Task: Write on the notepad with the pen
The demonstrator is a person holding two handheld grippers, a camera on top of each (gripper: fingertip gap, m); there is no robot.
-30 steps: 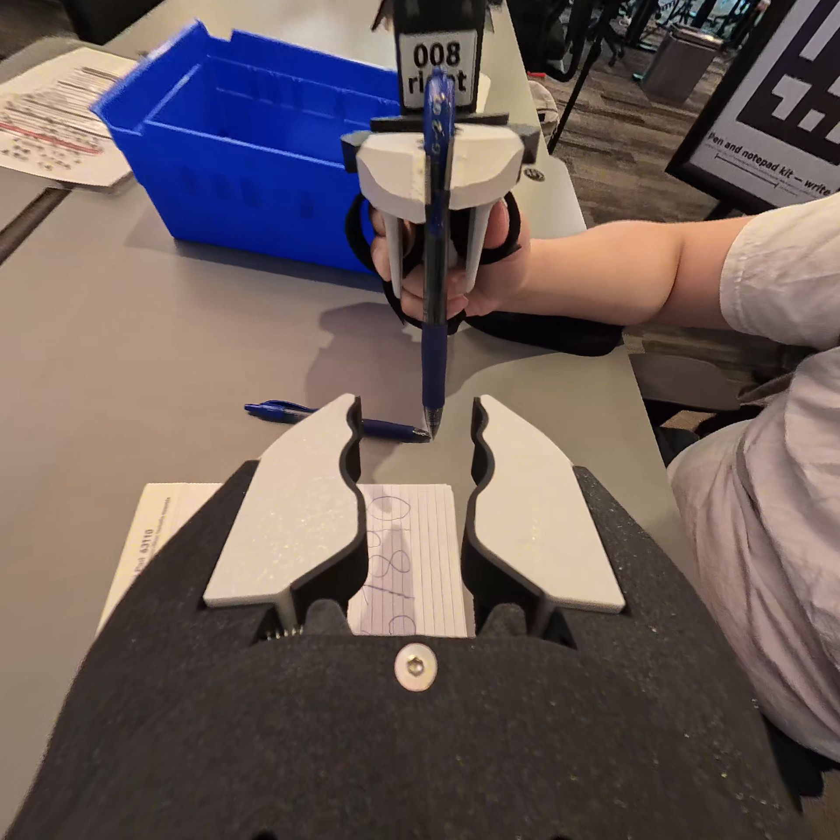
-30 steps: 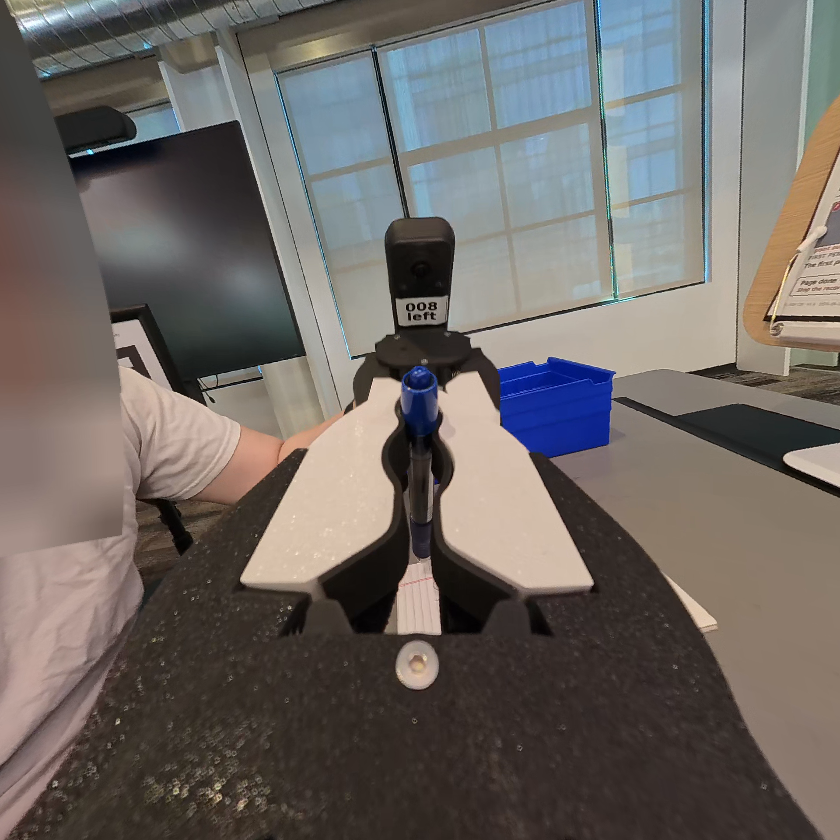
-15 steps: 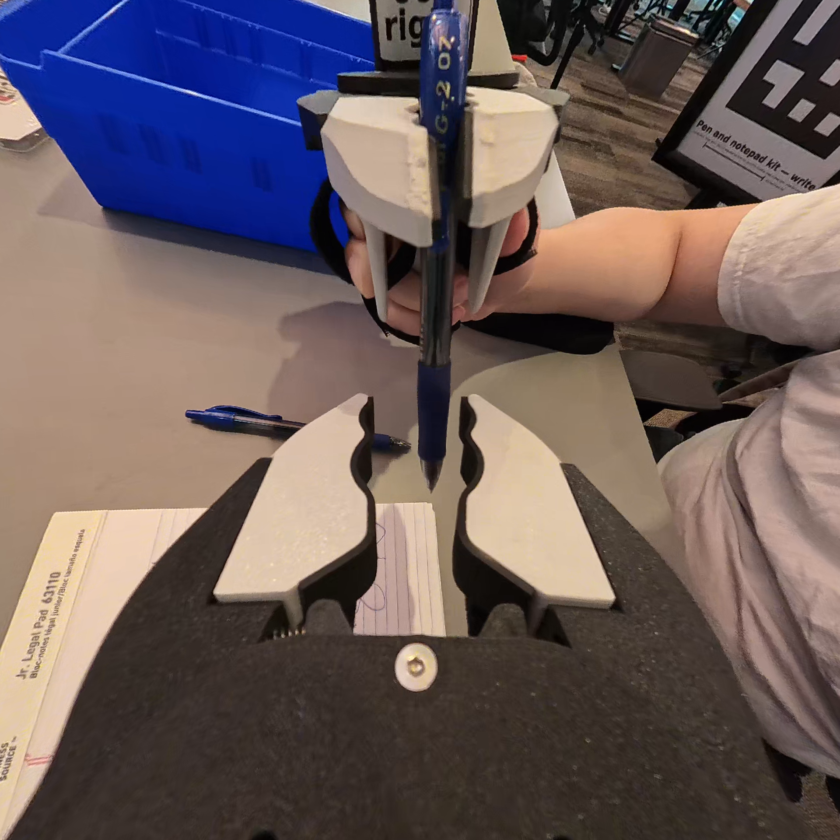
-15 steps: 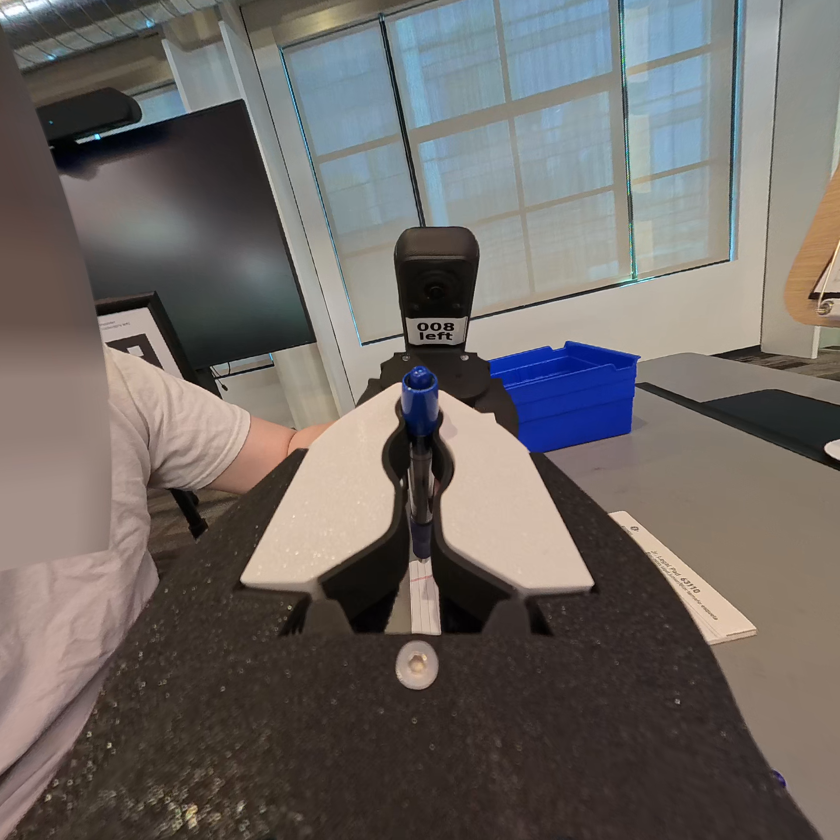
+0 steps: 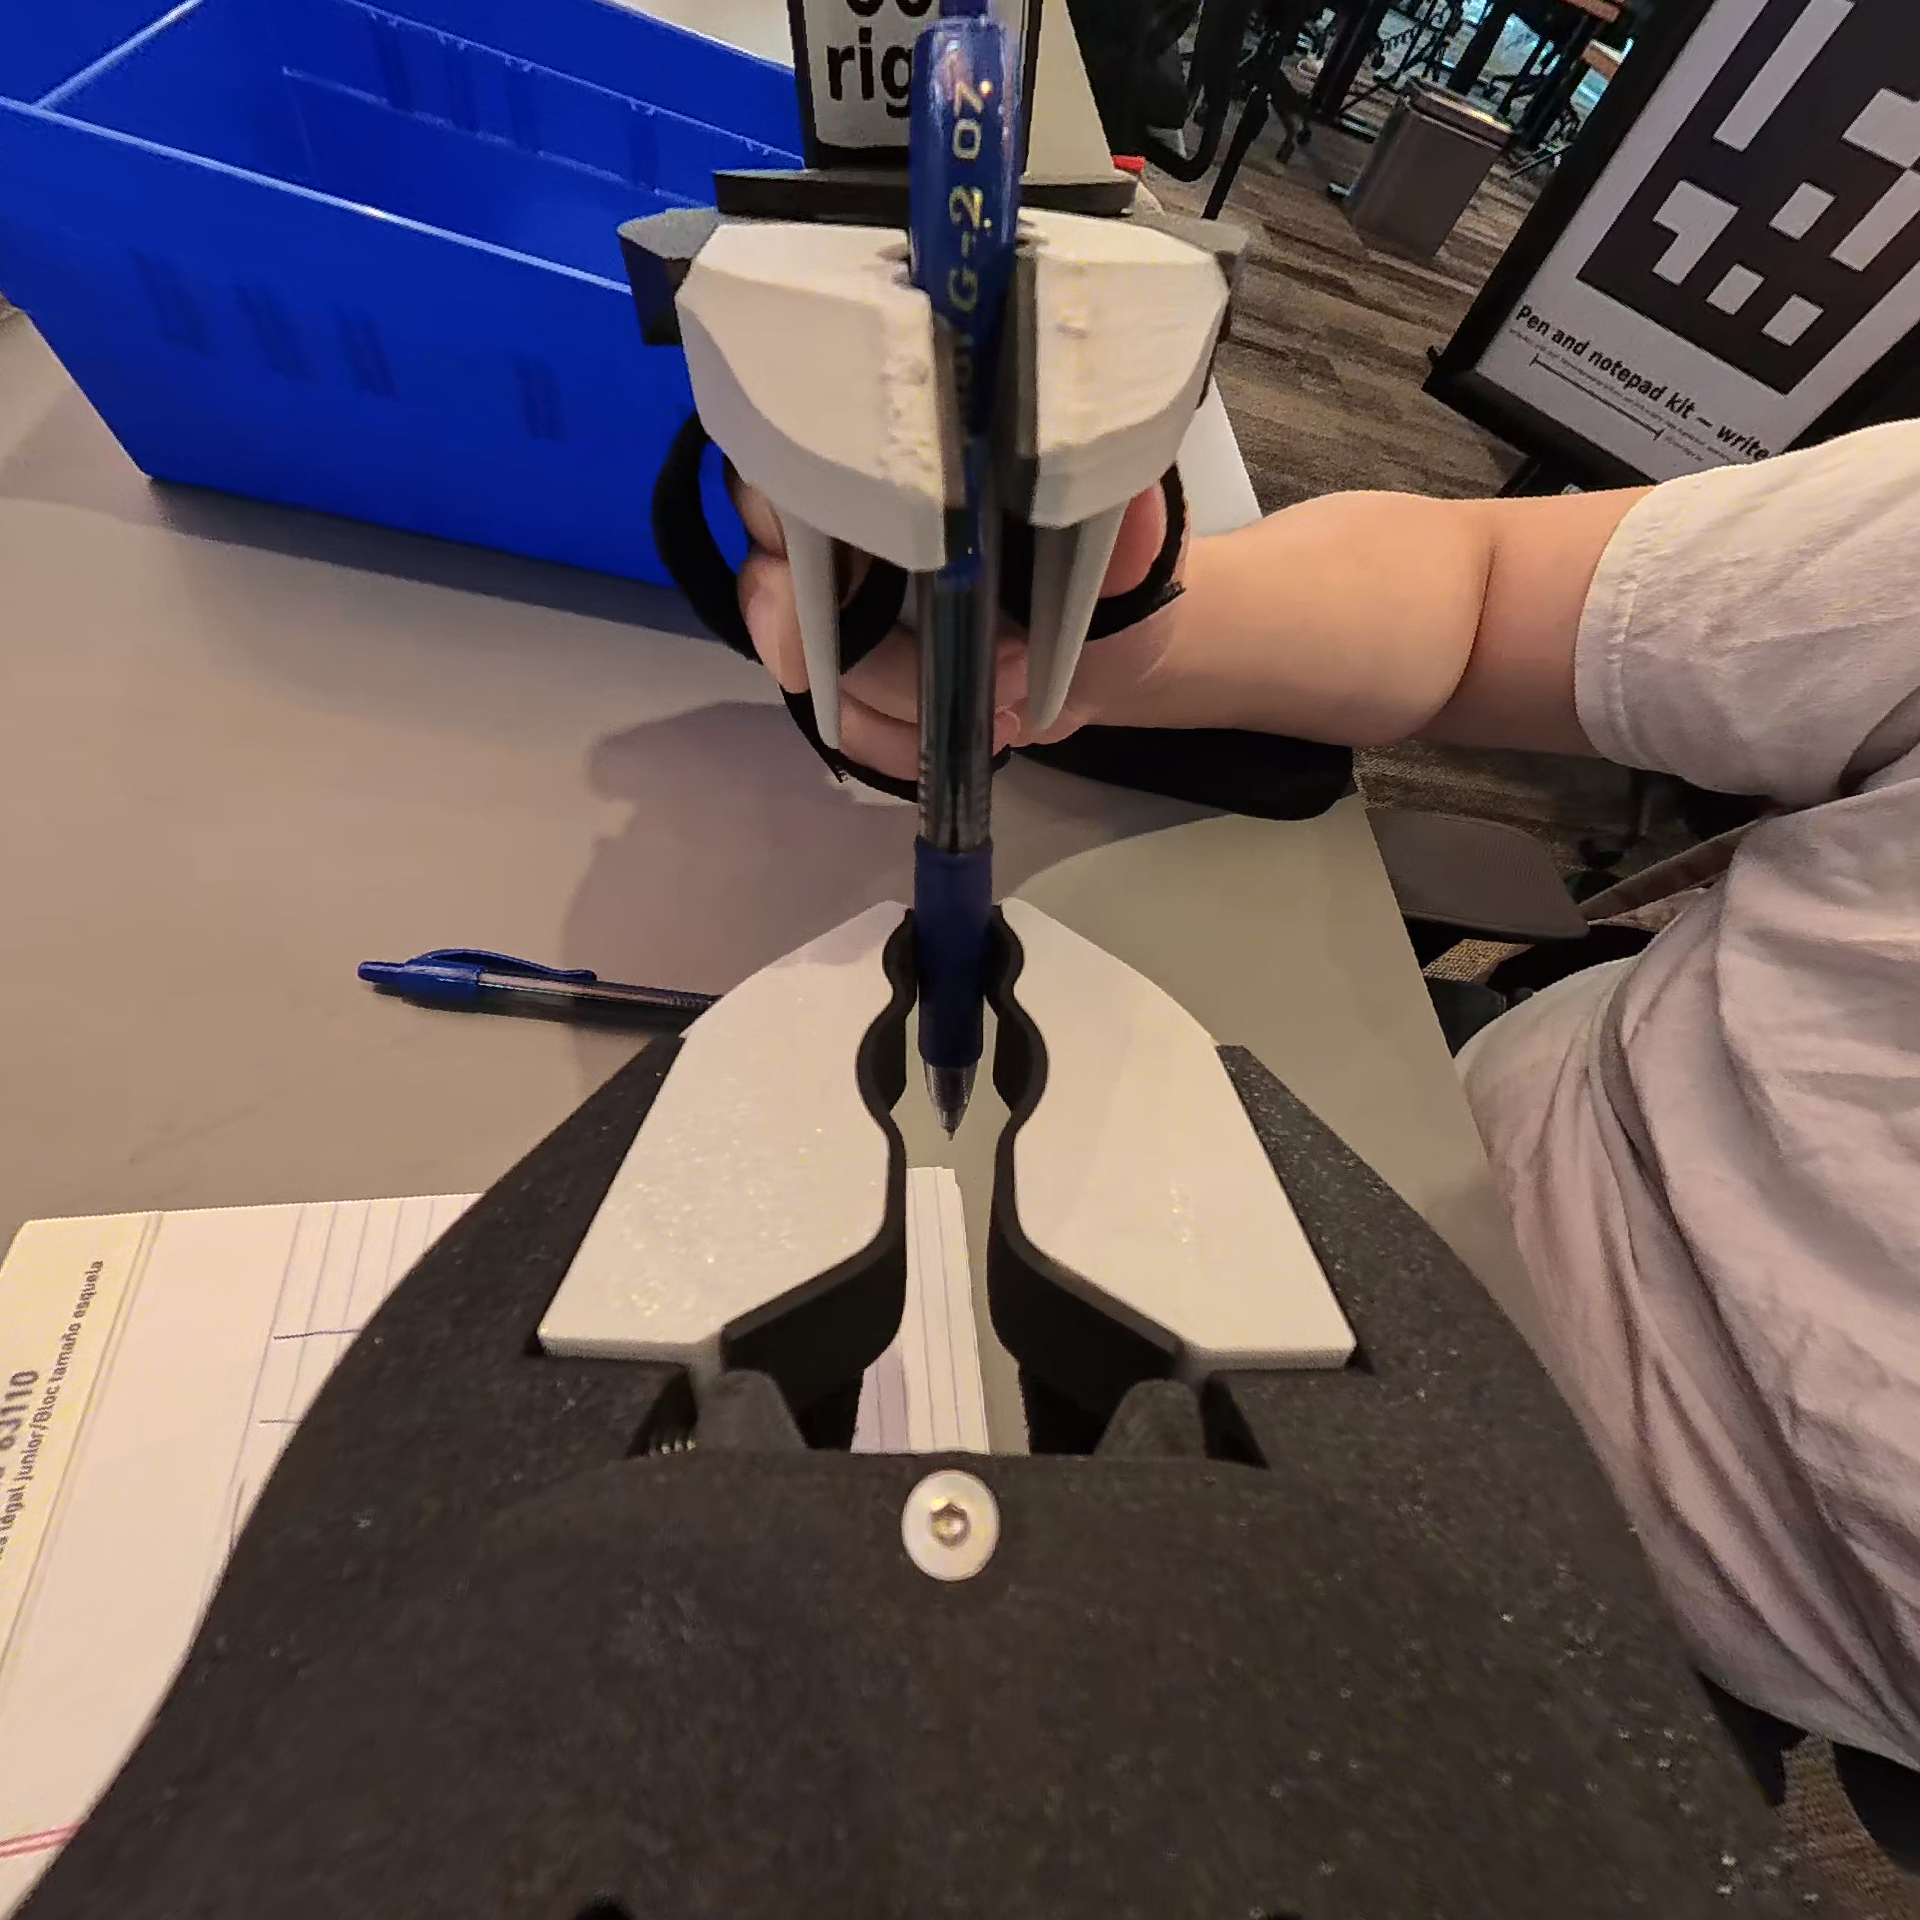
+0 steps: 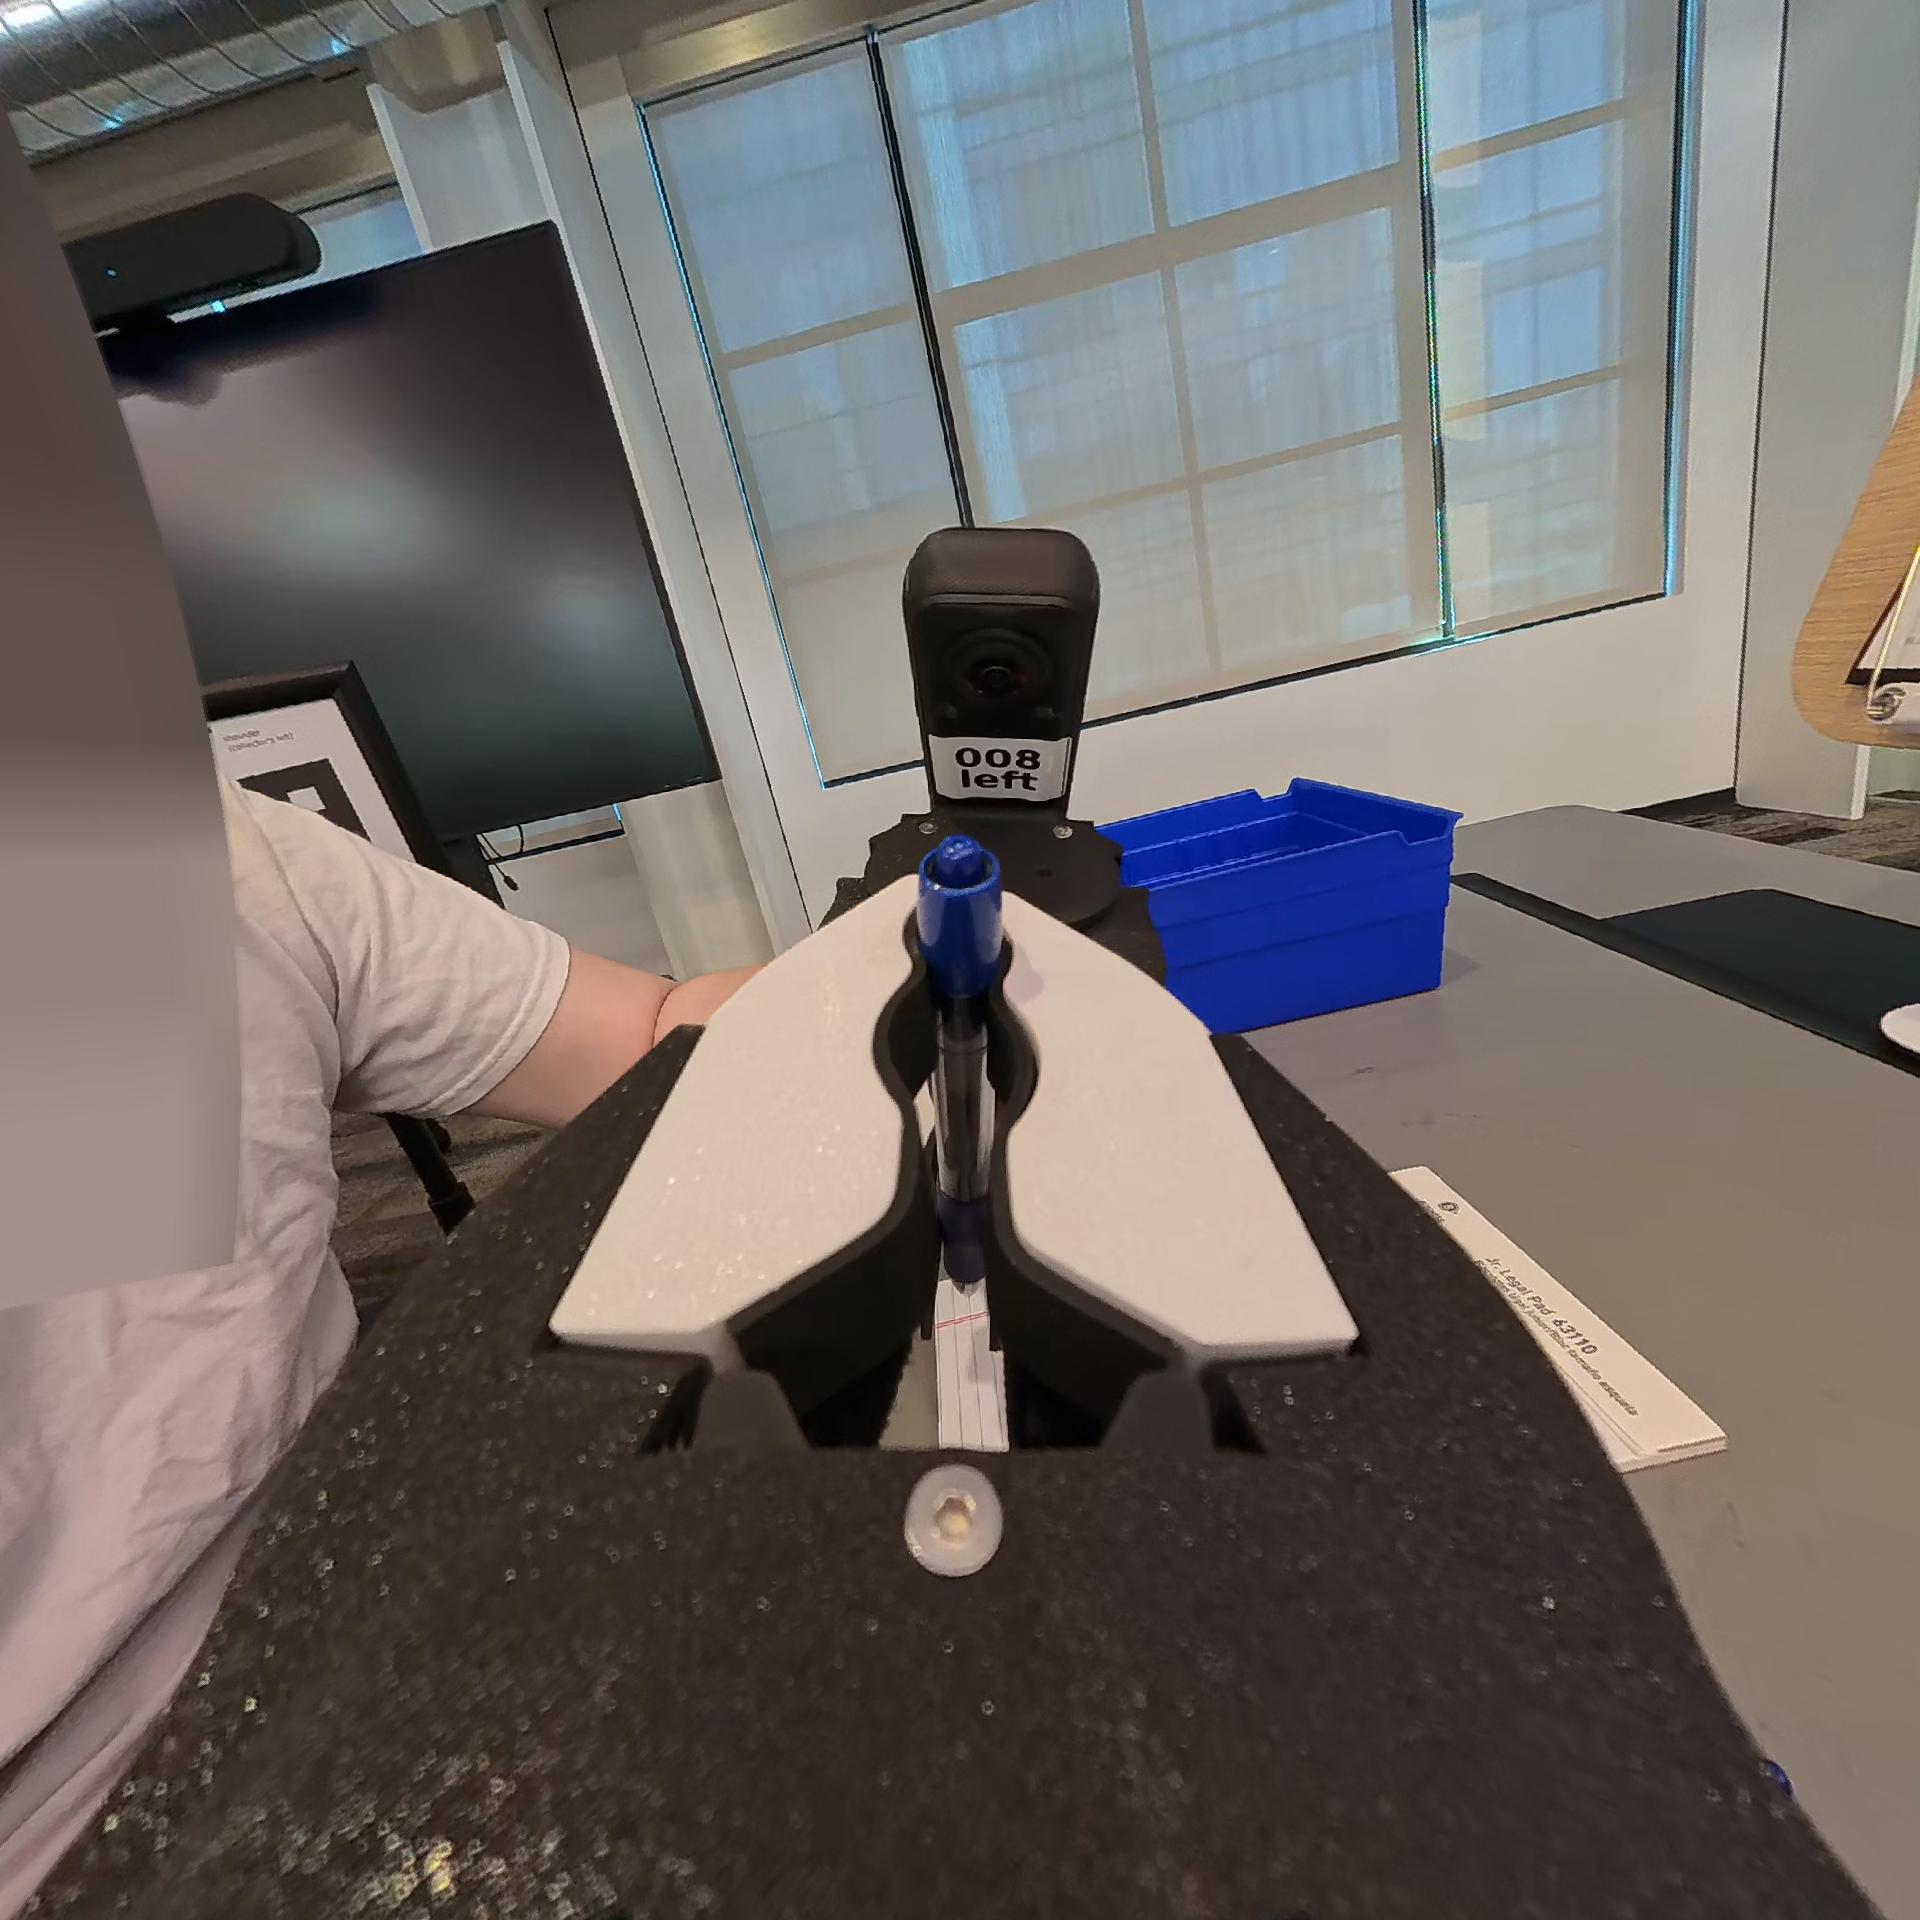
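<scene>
My right gripper (image 6: 961, 925) is shut on a blue pen (image 6: 961, 1122) and holds it upright, tip down. In the left wrist view this pen (image 5: 956, 644) hangs from the right gripper (image 5: 961, 416), and my left gripper (image 5: 951, 925) is shut on its blue grip section. The pen's tip hovers just past the far edge of the white lined notepad (image 5: 208, 1351), which lies on the grey table under my left gripper. The notepad also shows in the right wrist view (image 6: 1538, 1340).
A second blue pen (image 5: 520, 982) lies on the table left of my left gripper. A blue bin (image 5: 312, 312) stands behind it. A person's arm (image 5: 1351, 623) reaches in from the right. A framed sign (image 5: 1714, 208) stands past the table edge.
My left gripper has moved forward and closed around the pen's grip. The right gripper has brought the pen closer. More of the notepad shows at the left.
</scene>
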